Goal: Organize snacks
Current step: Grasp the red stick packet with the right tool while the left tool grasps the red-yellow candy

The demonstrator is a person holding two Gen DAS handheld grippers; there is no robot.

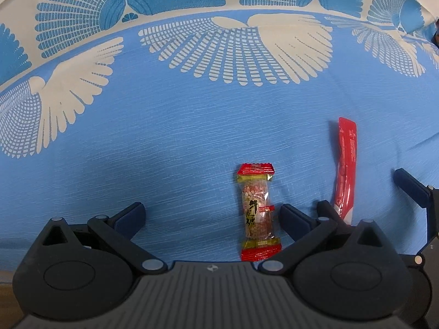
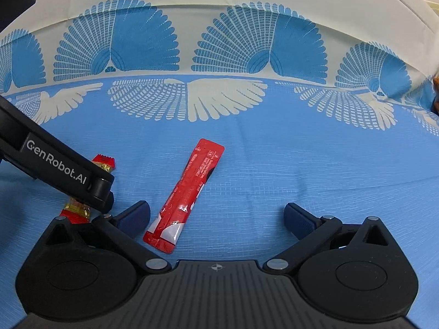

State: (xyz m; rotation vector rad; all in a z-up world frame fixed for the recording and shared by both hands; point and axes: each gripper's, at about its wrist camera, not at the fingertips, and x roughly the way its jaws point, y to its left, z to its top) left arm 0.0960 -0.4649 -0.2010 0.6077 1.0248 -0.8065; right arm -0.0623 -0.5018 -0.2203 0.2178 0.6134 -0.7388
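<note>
- Left wrist view: a peanut candy [image 1: 259, 213] in a clear wrapper with red ends is seen lying on the blue patterned cloth [image 1: 164, 137], between the spread jaws of the left gripper [image 1: 212, 216], nearer its right finger, untouched.
- A red stick packet [image 1: 346, 170] is seen just right of it, apart.
- Right wrist view: the packet lies between the wide-spread jaws of the right gripper [image 2: 216, 216], close to the left finger, not pinched.

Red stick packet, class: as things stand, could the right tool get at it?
Probably yes. The right tool is open, the red stick packet lies flat on the cloth just inside its left finger, and nothing covers it.
</note>
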